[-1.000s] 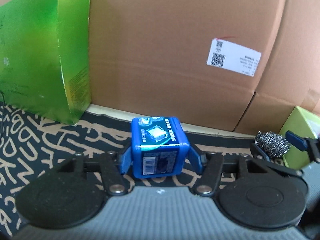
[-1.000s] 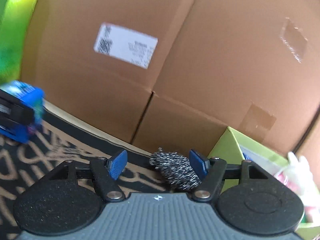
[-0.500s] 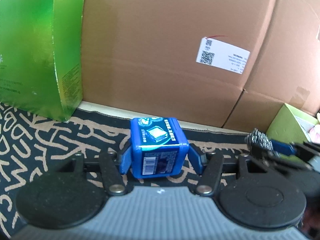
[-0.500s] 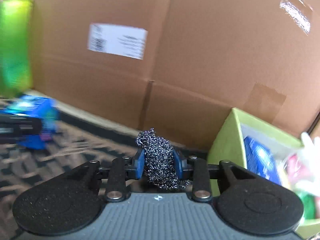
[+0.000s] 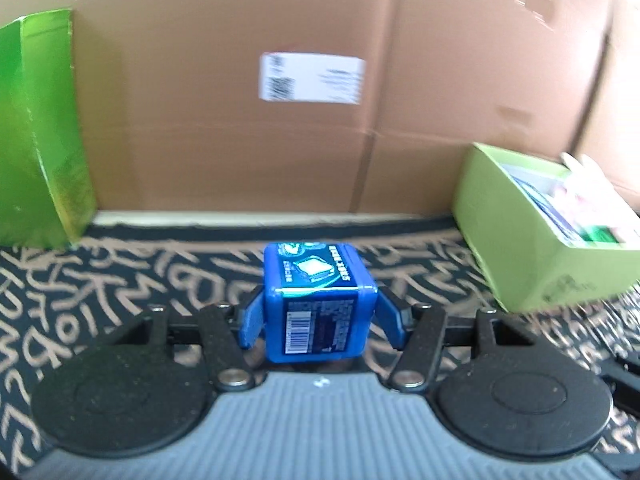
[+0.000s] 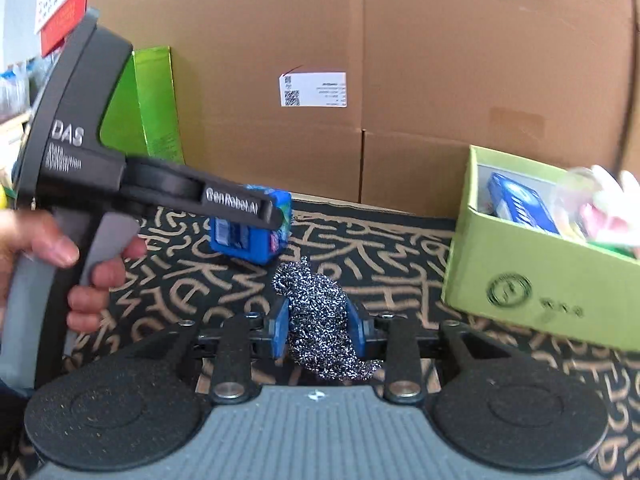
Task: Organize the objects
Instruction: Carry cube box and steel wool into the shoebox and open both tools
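left gripper (image 5: 320, 326) grips a blue cube box (image 5: 318, 304), right gripper (image 6: 318, 330) pinches a steel wool scourer (image 6: 320, 320), both raised near the crowded green bin (image 6: 532, 280), where either load could snag its rim.

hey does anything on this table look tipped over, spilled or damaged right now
Nothing stands out. The shiny green carton stands upright, and the light green open box sits level, with its contents inside.
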`<state>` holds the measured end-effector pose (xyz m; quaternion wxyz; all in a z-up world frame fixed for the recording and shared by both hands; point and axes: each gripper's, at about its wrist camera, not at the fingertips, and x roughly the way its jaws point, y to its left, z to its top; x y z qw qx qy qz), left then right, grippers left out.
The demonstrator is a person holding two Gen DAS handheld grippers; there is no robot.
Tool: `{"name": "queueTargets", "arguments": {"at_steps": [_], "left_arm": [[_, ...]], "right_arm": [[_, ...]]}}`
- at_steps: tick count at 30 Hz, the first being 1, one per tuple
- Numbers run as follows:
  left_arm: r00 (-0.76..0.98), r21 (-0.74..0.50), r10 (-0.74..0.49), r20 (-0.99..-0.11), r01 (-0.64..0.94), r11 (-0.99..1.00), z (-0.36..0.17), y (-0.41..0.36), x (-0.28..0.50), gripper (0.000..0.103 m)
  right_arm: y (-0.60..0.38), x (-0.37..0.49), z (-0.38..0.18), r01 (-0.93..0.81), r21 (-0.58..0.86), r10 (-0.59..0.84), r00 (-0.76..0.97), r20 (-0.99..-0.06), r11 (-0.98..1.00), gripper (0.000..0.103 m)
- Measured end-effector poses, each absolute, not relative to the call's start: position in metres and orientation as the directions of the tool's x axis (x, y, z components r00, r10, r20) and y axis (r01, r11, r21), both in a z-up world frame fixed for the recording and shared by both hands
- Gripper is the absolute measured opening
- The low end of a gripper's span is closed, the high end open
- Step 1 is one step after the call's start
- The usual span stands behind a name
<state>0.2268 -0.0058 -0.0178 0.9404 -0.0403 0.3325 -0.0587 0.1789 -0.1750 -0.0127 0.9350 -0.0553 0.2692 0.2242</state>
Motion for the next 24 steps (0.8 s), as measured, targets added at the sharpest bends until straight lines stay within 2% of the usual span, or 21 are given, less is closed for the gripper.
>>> {"name": "queueTargets", "arguments": {"at_steps": [5, 8, 10, 13, 16, 17, 18, 19, 20, 22, 24], "left_arm": [[0.747, -0.176, -0.24, -0.62, 0.166, 0.97, -0.007, -0.029, 0.206, 0.057], [0.742, -0.22, -0.315, -0.592, 0.227, 0.949, 0.01, -0.045, 0.201, 0.047], [0.742, -0.238, -0.358, -0.567, 0.268, 0.934, 0.024, -0.058, 0.198, 0.047], [0.75, -0.225, -0.388, -0.536, 0.317, 0.922, 0.041, -0.08, 0.198, 0.045], [0.777, -0.144, -0.337, -0.531, 0.309, 0.94, 0.046, -0.093, 0.191, 0.046], [0.789, -0.106, -0.314, -0.528, 0.306, 0.946, 0.044, -0.095, 0.185, 0.057], [0.799, -0.064, -0.291, -0.526, 0.304, 0.95, 0.04, -0.096, 0.179, 0.08], [0.813, -0.022, -0.254, -0.524, 0.284, 0.958, 0.035, -0.098, 0.175, 0.09], [0.83, 0.025, -0.204, -0.52, 0.254, 0.967, 0.03, -0.101, 0.171, 0.095], [0.825, 0.085, -0.133, -0.549, 0.214, 0.973, 0.019, -0.102, 0.174, 0.095], [0.814, 0.081, -0.092, -0.574, 0.169, 0.982, 0.011, -0.097, 0.181, 0.095]], "right_arm": [[-0.209, 0.161, -0.007, -0.398, 0.056, 0.374, 0.791, -0.484, 0.916, 0.035], [-0.232, 0.156, 0.0, -0.361, 0.074, 0.354, 0.818, -0.453, 0.93, 0.035], [-0.247, 0.16, 0.004, -0.333, 0.085, 0.336, 0.841, -0.424, 0.939, 0.035], [-0.271, 0.157, 0.012, -0.287, 0.1, 0.303, 0.875, -0.379, 0.953, 0.035], [-0.293, 0.157, 0.015, -0.255, 0.118, 0.281, 0.891, -0.356, 0.96, 0.035], [-0.299, 0.154, 0.014, -0.254, 0.125, 0.282, 0.892, -0.353, 0.959, 0.035], [-0.303, 0.152, 0.011, -0.252, 0.129, 0.282, 0.892, -0.354, 0.959, 0.035], [-0.305, 0.152, 0.008, -0.249, 0.134, 0.281, 0.891, -0.356, 0.959, 0.035], [-0.307, 0.153, 0.004, -0.248, 0.145, 0.284, 0.889, -0.359, 0.958, 0.035], [-0.308, 0.155, -0.001, -0.248, 0.175, 0.298, 0.879, -0.372, 0.953, 0.035], [-0.306, 0.158, -0.007, -0.258, 0.189, 0.313, 0.871, -0.378, 0.948, 0.035]]}}
